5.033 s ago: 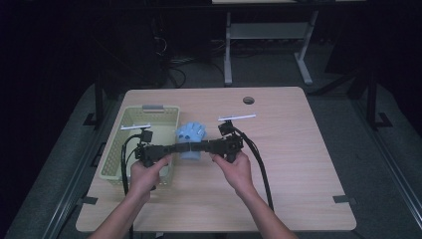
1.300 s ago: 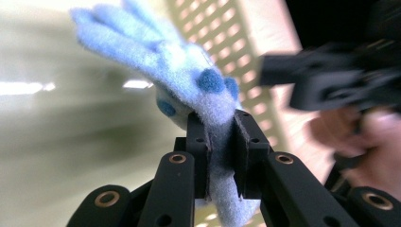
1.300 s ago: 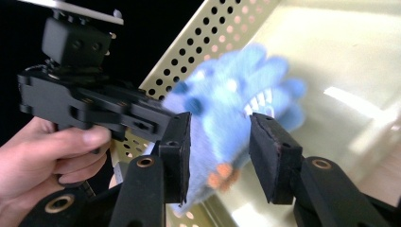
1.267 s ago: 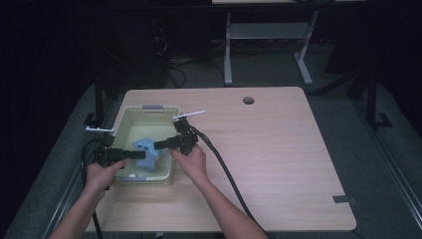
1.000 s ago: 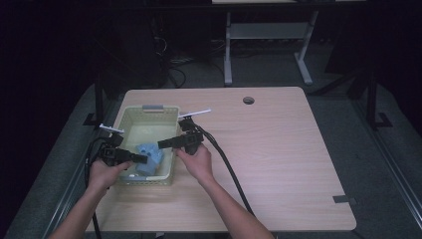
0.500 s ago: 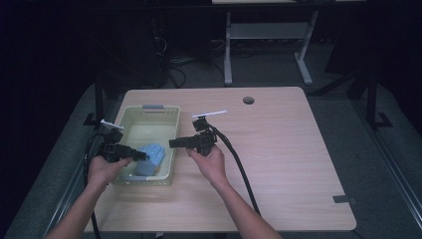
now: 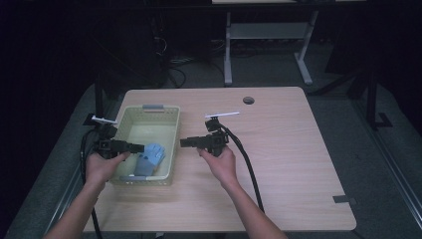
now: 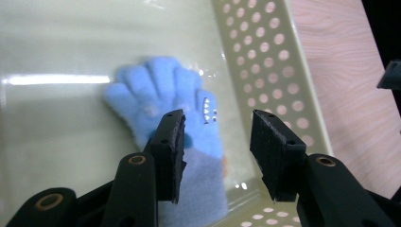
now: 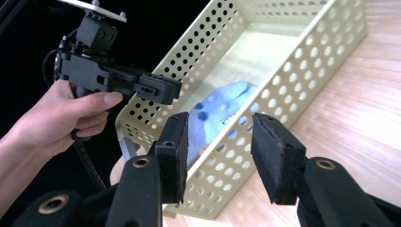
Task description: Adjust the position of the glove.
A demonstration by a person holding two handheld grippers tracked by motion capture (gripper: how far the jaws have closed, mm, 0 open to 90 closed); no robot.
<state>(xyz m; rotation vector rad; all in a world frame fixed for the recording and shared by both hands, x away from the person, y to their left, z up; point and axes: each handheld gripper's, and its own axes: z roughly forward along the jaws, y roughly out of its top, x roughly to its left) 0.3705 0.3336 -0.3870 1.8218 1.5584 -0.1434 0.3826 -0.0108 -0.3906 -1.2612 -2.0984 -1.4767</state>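
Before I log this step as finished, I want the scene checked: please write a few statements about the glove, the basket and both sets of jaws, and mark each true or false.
1. The blue glove lies inside the basket. True.
2. The left gripper clamps the glove. False: its jaws stand open above it.
3. The right gripper holds nothing. True.
4. The basket is dark red. False: it is pale yellow-green.
5. The right gripper hangs inside the basket. False: it is beside it, over the table.

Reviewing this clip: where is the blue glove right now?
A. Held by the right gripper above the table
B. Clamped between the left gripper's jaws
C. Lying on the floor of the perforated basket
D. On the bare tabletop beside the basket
C: the blue glove lies flat inside the basket, while the left gripper stands open above it with nothing between its jaws.
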